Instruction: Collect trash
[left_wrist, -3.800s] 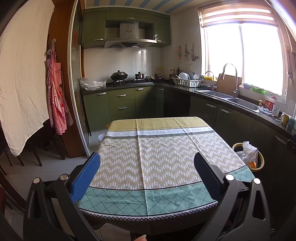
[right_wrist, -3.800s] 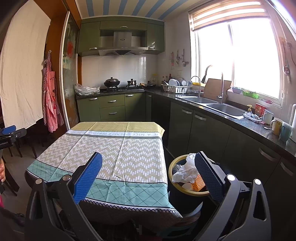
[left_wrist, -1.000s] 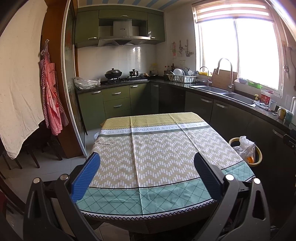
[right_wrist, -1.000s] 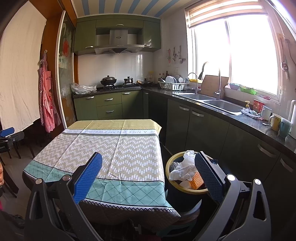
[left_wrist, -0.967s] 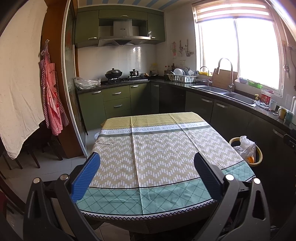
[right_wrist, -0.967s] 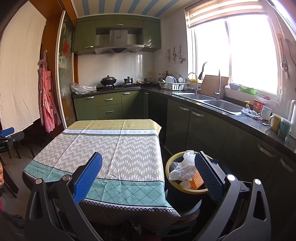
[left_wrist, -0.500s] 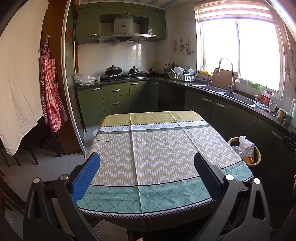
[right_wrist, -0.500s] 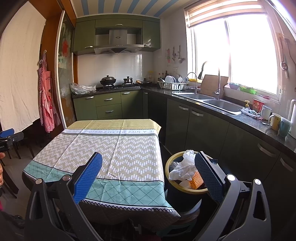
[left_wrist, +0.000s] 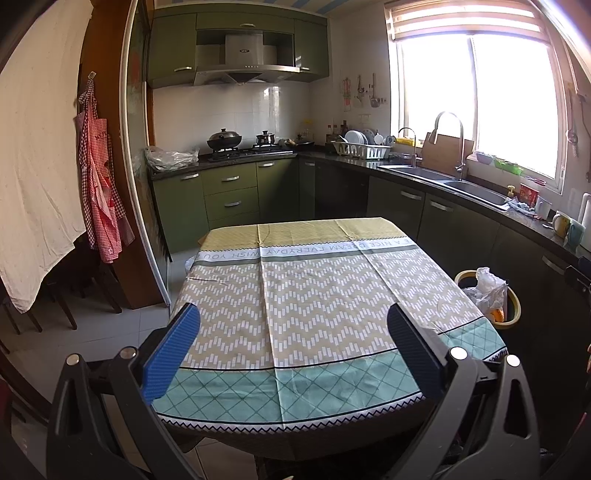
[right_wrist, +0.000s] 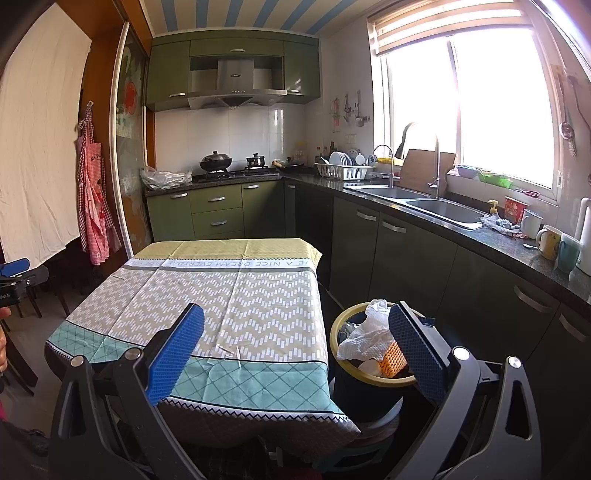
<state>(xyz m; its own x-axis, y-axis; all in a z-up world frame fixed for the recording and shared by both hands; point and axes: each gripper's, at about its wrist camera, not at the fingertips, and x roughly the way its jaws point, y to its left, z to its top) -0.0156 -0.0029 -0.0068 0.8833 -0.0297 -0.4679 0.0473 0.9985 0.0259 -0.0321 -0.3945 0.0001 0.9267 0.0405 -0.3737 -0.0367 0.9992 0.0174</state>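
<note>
Yellow-rimmed bin (right_wrist: 369, 378) — beside clothed table (right_wrist: 236, 291).

Both wrist views face the far stove wall from the near end of the table (left_wrist: 314, 295); the right view sits further right, nearer the bin (right_wrist: 341, 328).

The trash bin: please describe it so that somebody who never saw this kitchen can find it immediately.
Find the table with the zigzag-patterned tablecloth in the middle of the kitchen. On the floor between its right side and the dark green sink cabinets stands the trash bin. It is a round dark bin with a yellow rim, and crumpled white paper and an orange mesh piece stick out of it.
</note>
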